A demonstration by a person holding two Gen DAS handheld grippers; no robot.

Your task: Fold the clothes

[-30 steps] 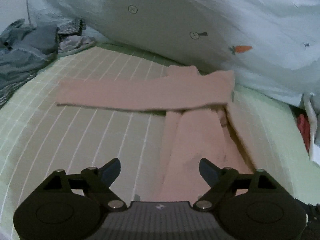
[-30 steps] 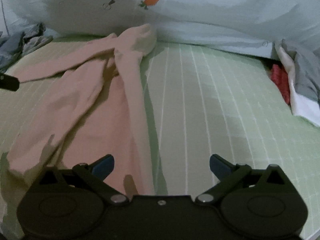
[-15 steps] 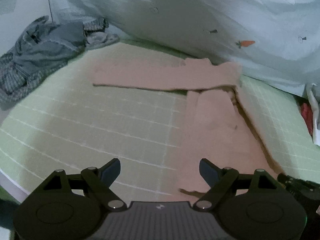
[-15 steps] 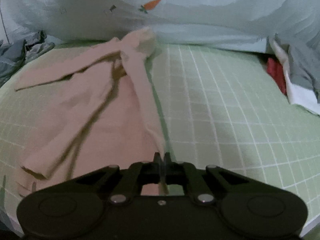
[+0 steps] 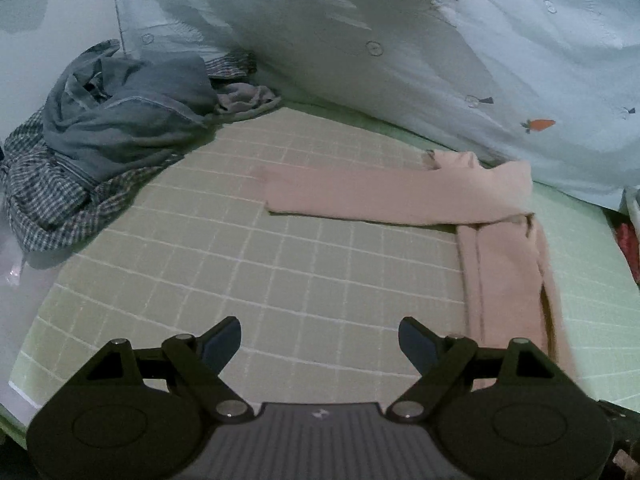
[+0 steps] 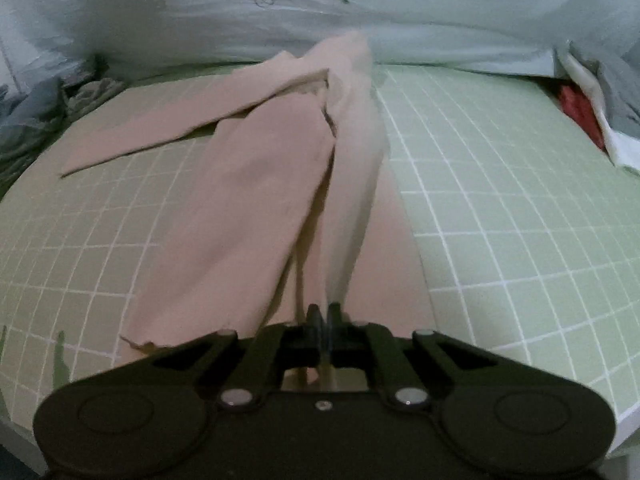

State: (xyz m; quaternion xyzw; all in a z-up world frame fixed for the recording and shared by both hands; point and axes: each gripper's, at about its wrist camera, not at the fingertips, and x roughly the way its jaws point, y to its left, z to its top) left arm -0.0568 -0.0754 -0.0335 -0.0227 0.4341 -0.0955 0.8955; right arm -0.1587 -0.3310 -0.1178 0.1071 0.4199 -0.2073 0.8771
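Observation:
A pink long-sleeved garment (image 6: pixel 256 184) lies on the green checked bed sheet (image 6: pixel 500 200). One sleeve stretches out to the left (image 5: pixel 380 196). My right gripper (image 6: pixel 323 312) is shut on the garment's near hem and lifts a ridge of cloth that runs away from the jaws. My left gripper (image 5: pixel 320 344) is open and empty, above bare sheet (image 5: pixel 240 272) to the left of the garment's body (image 5: pixel 508 280).
A heap of grey and checked clothes (image 5: pixel 104 140) lies at the back left. A pale quilt with carrot prints (image 5: pixel 440 40) rises along the back. White, grey and red clothes (image 6: pixel 592 96) lie at the right edge. The bed's near edge is close below both grippers.
My right gripper closed on the garment's near hem and has lifted it. My left gripper moved left, off the garment, and stays open.

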